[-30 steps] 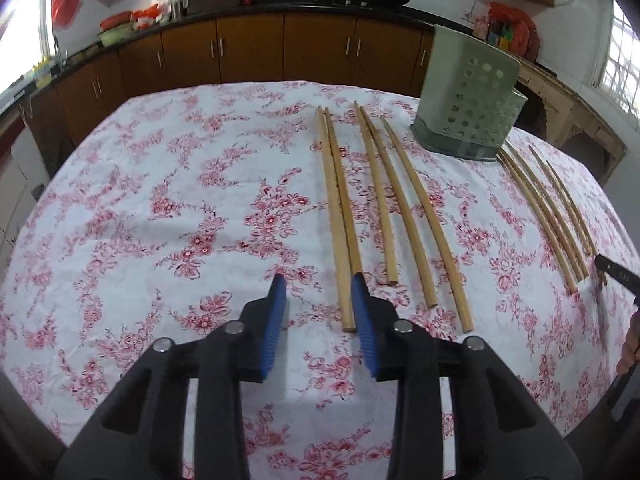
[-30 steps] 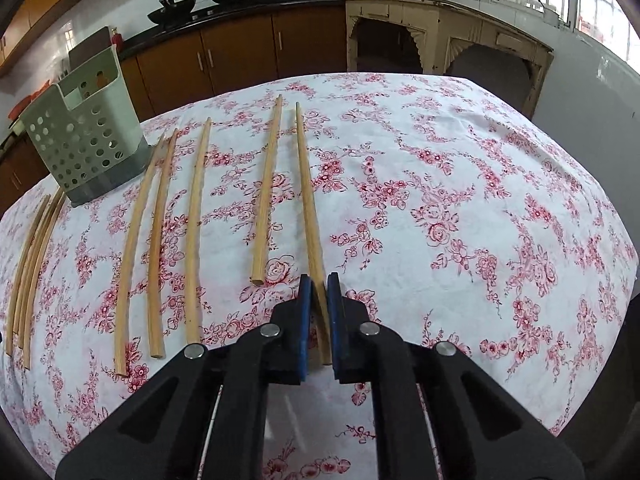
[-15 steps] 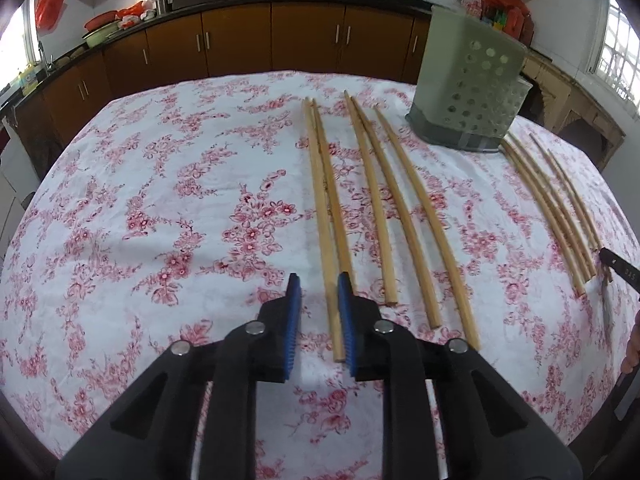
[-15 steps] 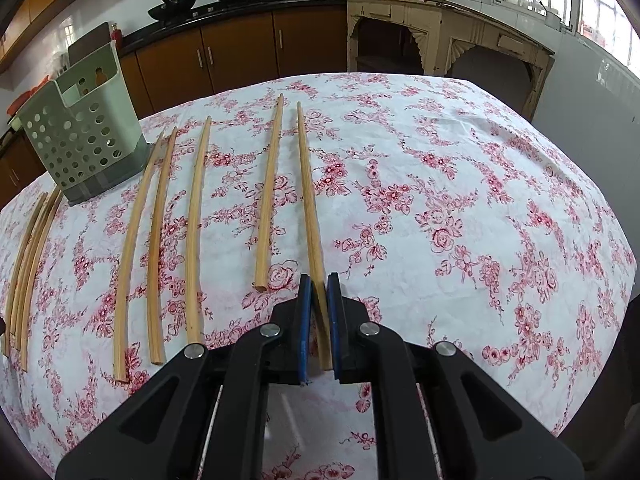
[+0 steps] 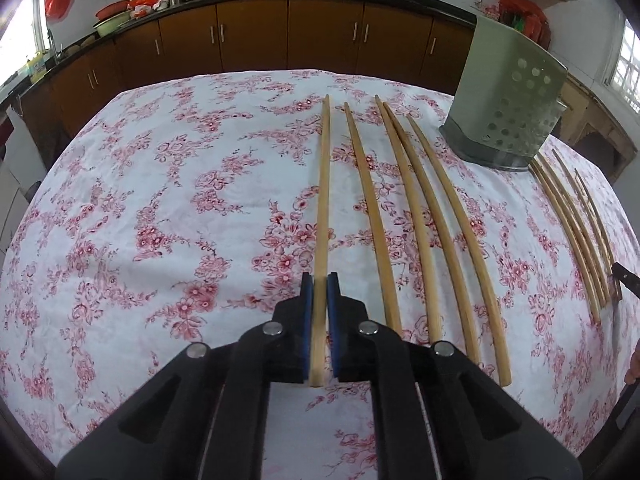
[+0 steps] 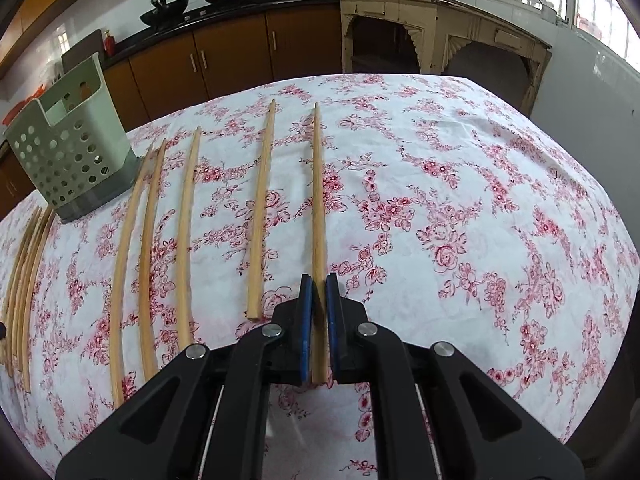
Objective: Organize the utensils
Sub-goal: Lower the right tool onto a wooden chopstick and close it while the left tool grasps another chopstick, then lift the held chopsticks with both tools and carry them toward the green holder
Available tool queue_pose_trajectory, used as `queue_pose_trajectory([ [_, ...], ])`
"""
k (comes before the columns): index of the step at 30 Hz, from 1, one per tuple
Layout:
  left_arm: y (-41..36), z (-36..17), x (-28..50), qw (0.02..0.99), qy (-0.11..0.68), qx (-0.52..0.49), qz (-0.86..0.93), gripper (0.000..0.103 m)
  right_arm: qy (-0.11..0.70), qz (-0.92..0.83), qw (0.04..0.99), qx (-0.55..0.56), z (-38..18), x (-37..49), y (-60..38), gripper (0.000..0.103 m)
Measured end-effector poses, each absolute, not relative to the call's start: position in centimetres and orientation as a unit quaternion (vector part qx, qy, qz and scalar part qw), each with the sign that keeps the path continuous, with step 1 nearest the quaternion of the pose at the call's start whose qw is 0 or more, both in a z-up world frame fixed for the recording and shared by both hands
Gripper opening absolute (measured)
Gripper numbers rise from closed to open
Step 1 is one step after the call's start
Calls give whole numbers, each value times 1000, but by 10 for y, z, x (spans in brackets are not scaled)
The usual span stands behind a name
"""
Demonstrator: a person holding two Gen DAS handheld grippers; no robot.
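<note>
Several long wooden chopsticks lie in rows on a floral tablecloth [image 5: 160, 208]. My left gripper [image 5: 319, 280] is shut on the near end of the leftmost chopstick [image 5: 323, 184], which is lifted and set apart from its neighbour [image 5: 370, 208]. My right gripper [image 6: 319, 280] is shut on the near end of the rightmost chopstick [image 6: 318, 200]. A pale green perforated utensil holder [image 5: 508, 120] stands upright on the table between the chopstick groups; it also shows in the right wrist view [image 6: 72, 144].
A bundle of thinner chopsticks [image 5: 576, 228] lies right of the holder, seen at the left edge in the right wrist view [image 6: 24, 280]. Brown kitchen cabinets [image 5: 256, 44] run behind the table. A cream sideboard [image 6: 440, 36] stands at the far right.
My left gripper has shifted onto the leftmost chopstick, closed on it and pulled it away from its neighbour. My right gripper stays shut on its chopstick, barely moved.
</note>
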State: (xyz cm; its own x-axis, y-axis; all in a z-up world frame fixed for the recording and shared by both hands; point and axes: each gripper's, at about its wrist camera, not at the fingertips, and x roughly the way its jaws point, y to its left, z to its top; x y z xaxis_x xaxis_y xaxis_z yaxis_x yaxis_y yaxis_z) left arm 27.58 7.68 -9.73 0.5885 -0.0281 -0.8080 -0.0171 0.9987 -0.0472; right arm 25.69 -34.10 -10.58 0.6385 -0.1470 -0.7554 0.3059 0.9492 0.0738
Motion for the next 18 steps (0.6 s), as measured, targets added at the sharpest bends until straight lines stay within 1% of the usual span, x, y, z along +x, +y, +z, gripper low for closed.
queue_pose_trajectory([
  [18, 75, -98, 249, 894, 446, -34, -7, 12, 403, -115, 902, 99, -106, 245, -336, 8],
])
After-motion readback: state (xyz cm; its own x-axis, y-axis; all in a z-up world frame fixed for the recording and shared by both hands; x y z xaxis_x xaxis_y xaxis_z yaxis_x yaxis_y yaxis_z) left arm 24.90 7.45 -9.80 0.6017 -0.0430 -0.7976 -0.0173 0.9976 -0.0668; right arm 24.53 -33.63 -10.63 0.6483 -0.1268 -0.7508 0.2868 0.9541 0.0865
